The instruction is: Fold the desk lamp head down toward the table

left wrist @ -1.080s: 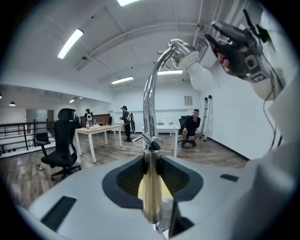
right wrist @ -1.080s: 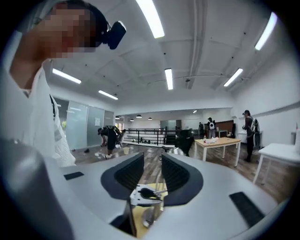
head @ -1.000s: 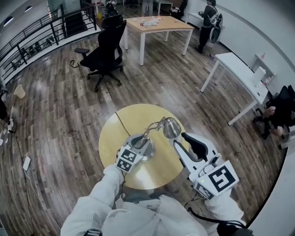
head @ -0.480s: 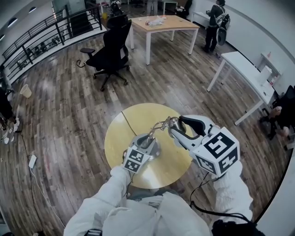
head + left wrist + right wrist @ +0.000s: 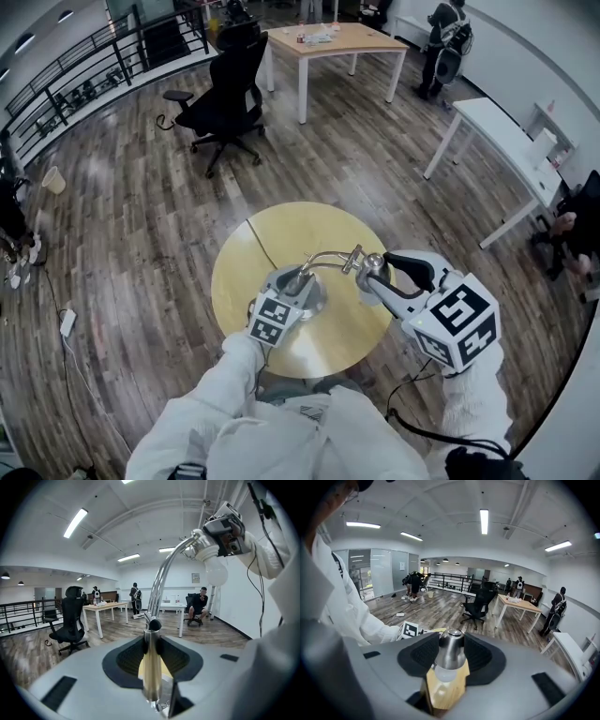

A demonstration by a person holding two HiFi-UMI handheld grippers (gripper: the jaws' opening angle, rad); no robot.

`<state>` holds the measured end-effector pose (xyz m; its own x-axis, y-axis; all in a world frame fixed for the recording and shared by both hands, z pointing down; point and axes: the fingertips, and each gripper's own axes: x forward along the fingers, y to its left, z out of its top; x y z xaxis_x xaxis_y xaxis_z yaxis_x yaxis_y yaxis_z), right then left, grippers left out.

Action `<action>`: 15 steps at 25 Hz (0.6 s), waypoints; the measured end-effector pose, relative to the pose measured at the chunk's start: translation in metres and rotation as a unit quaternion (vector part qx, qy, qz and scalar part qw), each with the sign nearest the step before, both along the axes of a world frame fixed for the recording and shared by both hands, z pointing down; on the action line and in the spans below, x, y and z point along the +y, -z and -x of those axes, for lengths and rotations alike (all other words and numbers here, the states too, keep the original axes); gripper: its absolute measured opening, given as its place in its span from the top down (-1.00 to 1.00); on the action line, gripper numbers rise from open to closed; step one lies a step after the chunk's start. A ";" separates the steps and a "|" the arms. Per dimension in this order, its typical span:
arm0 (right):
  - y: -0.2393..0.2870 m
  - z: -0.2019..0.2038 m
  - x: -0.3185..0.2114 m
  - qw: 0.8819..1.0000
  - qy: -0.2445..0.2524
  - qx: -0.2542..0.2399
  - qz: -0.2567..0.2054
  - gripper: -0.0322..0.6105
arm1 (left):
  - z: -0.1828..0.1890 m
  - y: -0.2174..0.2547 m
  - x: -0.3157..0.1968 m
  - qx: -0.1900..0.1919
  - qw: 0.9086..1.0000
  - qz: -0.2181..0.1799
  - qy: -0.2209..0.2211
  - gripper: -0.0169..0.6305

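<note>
Round yellow table (image 5: 309, 230) on a dark plank floor (image 5: 141, 234) carries the lamp (image 5: 161, 583), which stands on the half nearer the person. Closest in, two white sleeves reach forward: the left sleeve (image 5: 211, 394) up the middle, the right sleeve (image 5: 469, 408) from the lower right.

The left gripper (image 5: 298, 286) lies low over the table, pointing ahead and slightly down. It is clamped on the chrome stem (image 5: 151, 672), which stands upright between its pads. Its cube (image 5: 273, 319) shows a black-and-white square marker with a coded pattern.

The right gripper (image 5: 380, 272) reaches in from the right, nose tilted down. Its cube (image 5: 457, 325) sits toward the person and bears a bolder marker of the same kind. Its jaws have just been closing a little and grip the metal head (image 5: 451, 651) on both sides.

From the stem the neck (image 5: 330, 255) arches to the right to the head. The head hangs above the table's right part, with the white bulb (image 5: 444, 673) facing the wood.

Farther off stand a black chair (image 5: 220, 89), a wooden desk (image 5: 328, 39), a white desk (image 5: 492, 145) and a railing (image 5: 84, 89). A person (image 5: 448, 47) stands by the far wall. A wall sign (image 5: 196, 577) is too small to read.
</note>
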<state>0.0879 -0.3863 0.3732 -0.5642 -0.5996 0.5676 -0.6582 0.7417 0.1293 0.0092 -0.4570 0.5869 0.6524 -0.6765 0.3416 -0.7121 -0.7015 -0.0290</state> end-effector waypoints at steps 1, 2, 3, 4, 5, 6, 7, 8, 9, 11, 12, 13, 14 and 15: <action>-0.005 -0.005 0.003 1.000 -0.003 0.002 0.006 0.37 | 0.001 0.000 0.000 0.001 1.000 0.000 0.002 0.62; -0.010 -0.010 0.006 1.000 -0.006 0.003 0.011 0.37 | 0.001 0.000 0.000 0.002 1.000 0.001 0.004 0.62; -0.016 -0.015 0.009 1.000 -0.010 0.002 0.016 0.37 | 0.001 0.000 0.000 0.003 1.000 0.001 0.006 0.62; -0.022 -0.021 0.012 1.000 -0.014 0.001 0.020 0.37 | 0.001 0.000 -0.001 0.005 1.000 0.001 0.008 0.62; -0.029 -0.026 0.014 1.000 -0.019 0.001 0.025 0.37 | 0.000 0.000 -0.002 0.006 1.000 0.000 0.010 0.62; -0.037 -0.032 0.017 0.999 -0.023 0.004 0.031 0.37 | -0.001 0.000 -0.002 0.008 1.000 0.000 0.011 0.62; -0.046 -0.037 0.021 0.999 -0.028 0.008 0.040 0.37 | -0.001 0.000 -0.002 0.009 1.000 0.000 0.013 0.62; -0.056 -0.043 0.025 0.998 -0.032 0.011 0.049 0.37 | 0.000 0.000 -0.002 0.010 1.000 0.000 0.014 0.62; -0.068 -0.047 0.029 0.998 -0.036 0.012 0.060 0.37 | 0.000 -0.001 -0.002 0.011 1.000 0.000 0.016 0.62; -0.090 -0.055 0.035 0.996 -0.040 -0.001 0.075 0.37 | 0.002 -0.001 -0.002 0.013 1.000 -0.001 0.020 0.62; -0.101 -0.059 0.038 0.996 -0.040 -0.013 0.079 0.37 | 0.002 -0.001 -0.002 0.015 1.000 -0.001 0.023 0.62; -0.112 -0.062 0.039 0.996 -0.040 -0.023 0.082 0.37 | 0.002 0.001 -0.003 0.017 0.999 -0.001 0.027 0.62; -0.124 -0.065 0.041 0.995 -0.041 -0.030 0.086 0.37 | 0.001 0.003 -0.003 0.018 0.999 -0.002 0.030 0.62; -0.137 -0.068 0.043 0.994 -0.043 -0.036 0.089 0.37 | 0.000 0.004 -0.003 0.019 0.999 -0.002 0.033 0.62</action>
